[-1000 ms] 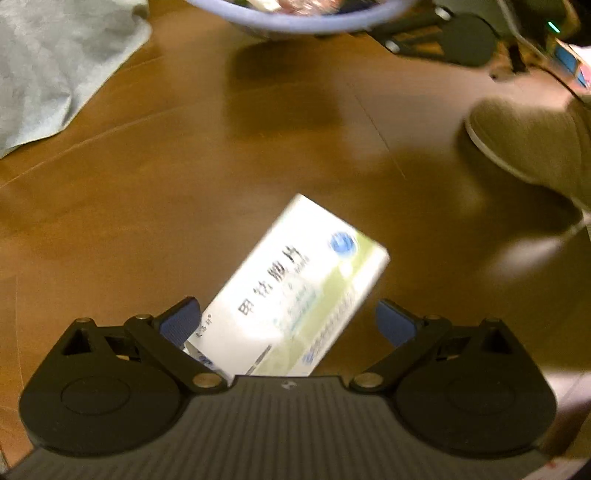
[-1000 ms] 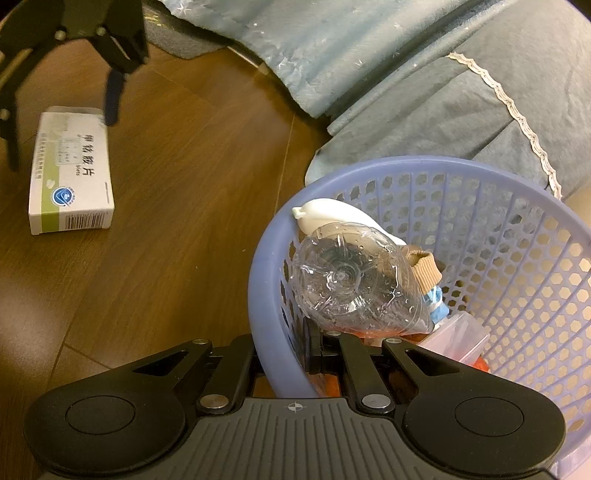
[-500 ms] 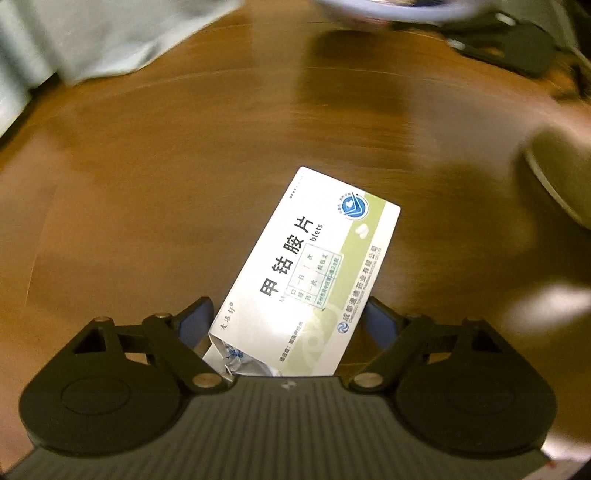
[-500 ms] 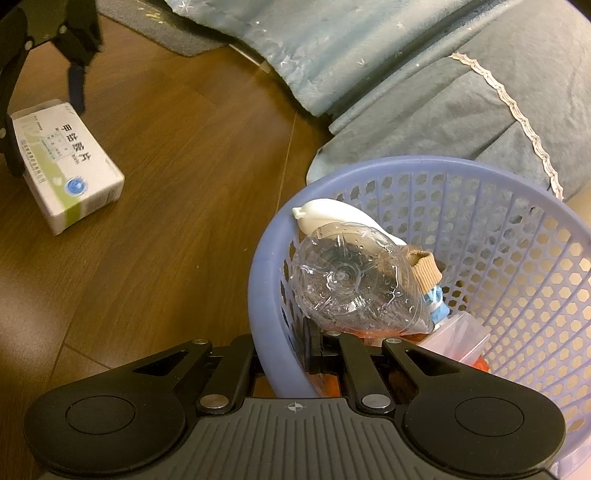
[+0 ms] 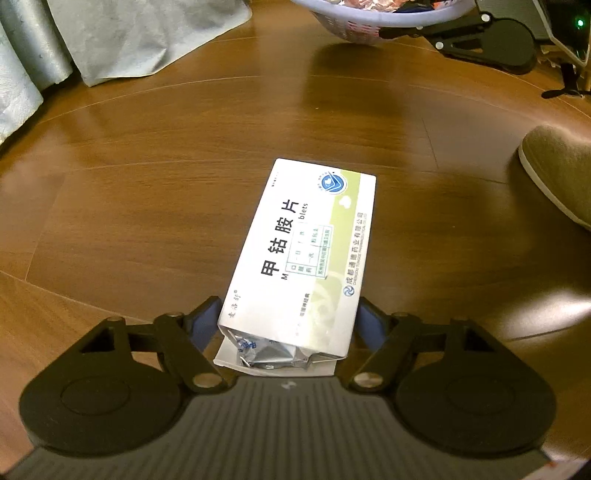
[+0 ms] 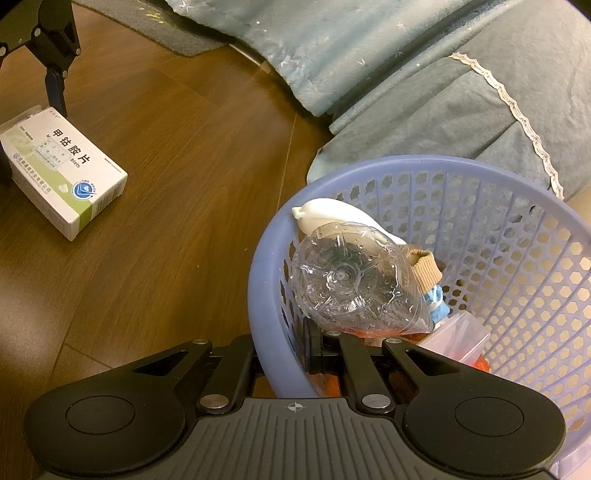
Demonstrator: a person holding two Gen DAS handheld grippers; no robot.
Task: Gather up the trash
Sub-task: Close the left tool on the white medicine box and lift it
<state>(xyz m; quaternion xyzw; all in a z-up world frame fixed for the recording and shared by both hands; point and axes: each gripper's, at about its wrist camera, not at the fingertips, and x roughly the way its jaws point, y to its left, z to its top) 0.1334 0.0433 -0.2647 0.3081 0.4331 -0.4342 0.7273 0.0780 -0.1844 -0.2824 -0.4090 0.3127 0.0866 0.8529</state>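
A white and green medicine box (image 5: 306,247) lies on the wooden floor, its open near end between the blue pads (image 5: 205,323) of my left gripper (image 5: 288,325), which is shut on it. From the right wrist the same medicine box (image 6: 62,173) shows at the left, with a left gripper finger (image 6: 55,85) at its far end. My right gripper (image 6: 284,350) is shut on the rim of the lilac plastic basket (image 6: 266,295), one finger outside and one inside. The basket holds a clear plastic bottle (image 6: 351,284), a white object (image 6: 325,214) and other scraps.
Grey-blue fabric (image 6: 424,85) drapes down behind the basket, and pale cloth (image 5: 140,33) lies at the far left of the floor. A tan slipper (image 5: 557,170) rests at the right. The basket (image 5: 369,18) and the right gripper's black body (image 5: 487,40) are far ahead.
My left gripper's fingers have narrowed onto the box's near end. The box has swung round, its far end now pointing more towards the basket. The right gripper and basket have stayed still.
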